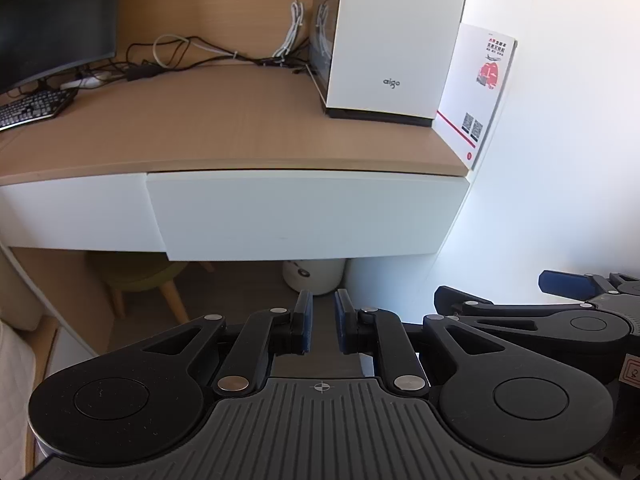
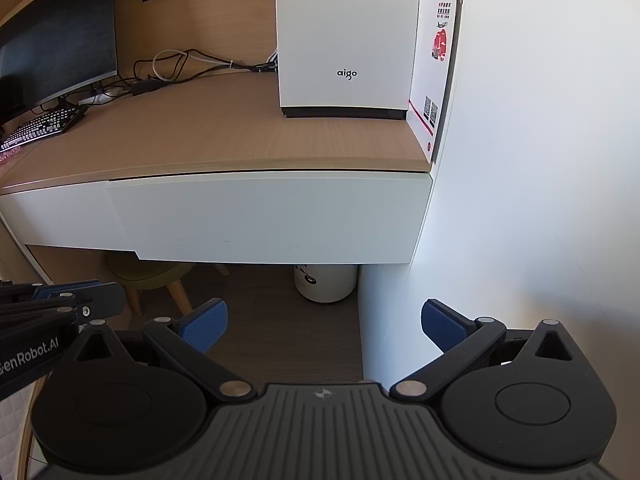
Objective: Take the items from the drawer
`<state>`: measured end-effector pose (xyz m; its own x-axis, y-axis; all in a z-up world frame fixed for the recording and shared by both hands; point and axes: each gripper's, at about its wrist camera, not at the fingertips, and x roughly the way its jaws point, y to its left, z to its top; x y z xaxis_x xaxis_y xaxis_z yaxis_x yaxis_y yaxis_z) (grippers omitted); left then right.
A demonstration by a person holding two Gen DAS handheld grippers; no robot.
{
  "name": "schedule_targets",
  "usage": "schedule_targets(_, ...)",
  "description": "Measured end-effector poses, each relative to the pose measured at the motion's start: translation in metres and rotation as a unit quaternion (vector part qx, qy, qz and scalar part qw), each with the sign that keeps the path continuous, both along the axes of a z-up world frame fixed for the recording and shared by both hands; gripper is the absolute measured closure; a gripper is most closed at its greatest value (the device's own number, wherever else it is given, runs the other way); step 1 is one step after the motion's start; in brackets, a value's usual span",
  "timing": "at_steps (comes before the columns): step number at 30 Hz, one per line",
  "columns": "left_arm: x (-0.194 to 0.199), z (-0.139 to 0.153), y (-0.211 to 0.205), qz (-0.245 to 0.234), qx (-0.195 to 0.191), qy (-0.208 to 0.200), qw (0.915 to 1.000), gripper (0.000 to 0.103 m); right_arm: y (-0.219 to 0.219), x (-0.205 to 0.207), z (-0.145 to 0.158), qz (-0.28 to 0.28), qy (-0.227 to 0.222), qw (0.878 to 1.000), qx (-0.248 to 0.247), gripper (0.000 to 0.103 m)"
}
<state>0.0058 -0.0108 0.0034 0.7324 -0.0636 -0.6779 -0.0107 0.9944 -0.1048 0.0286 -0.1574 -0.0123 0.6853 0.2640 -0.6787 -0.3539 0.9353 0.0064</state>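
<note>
A white drawer front (image 1: 308, 216) (image 2: 268, 216) hangs closed under the right end of the wooden desk (image 1: 224, 128); its contents are hidden. My left gripper (image 1: 323, 320) hovers below and in front of the drawer, blue pads nearly together with nothing between them. My right gripper (image 2: 324, 324) is held at the same height just to its right, jaws spread wide and empty. Each gripper shows at the edge of the other's view: the right gripper (image 1: 560, 300) and the left gripper (image 2: 60, 300). Neither touches the drawer.
On the desk stand a white computer case (image 1: 396, 36), a monitor (image 1: 52, 16), a keyboard (image 1: 32, 108), tangled cables (image 1: 192, 56) and a printed card (image 1: 476, 92) leaning on the white wall (image 2: 540, 160). Under the desk are a stool (image 2: 152, 276) and a white bin (image 2: 324, 280).
</note>
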Motion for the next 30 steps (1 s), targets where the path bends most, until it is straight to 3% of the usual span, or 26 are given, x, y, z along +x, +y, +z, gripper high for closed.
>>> schedule_targets(30, 0.0000, -0.0083, 0.0035, 0.002, -0.008, 0.004, 1.0000, 0.088, -0.0004, -0.0008, 0.0001, -0.004, -0.004, 1.000, 0.000, 0.000)
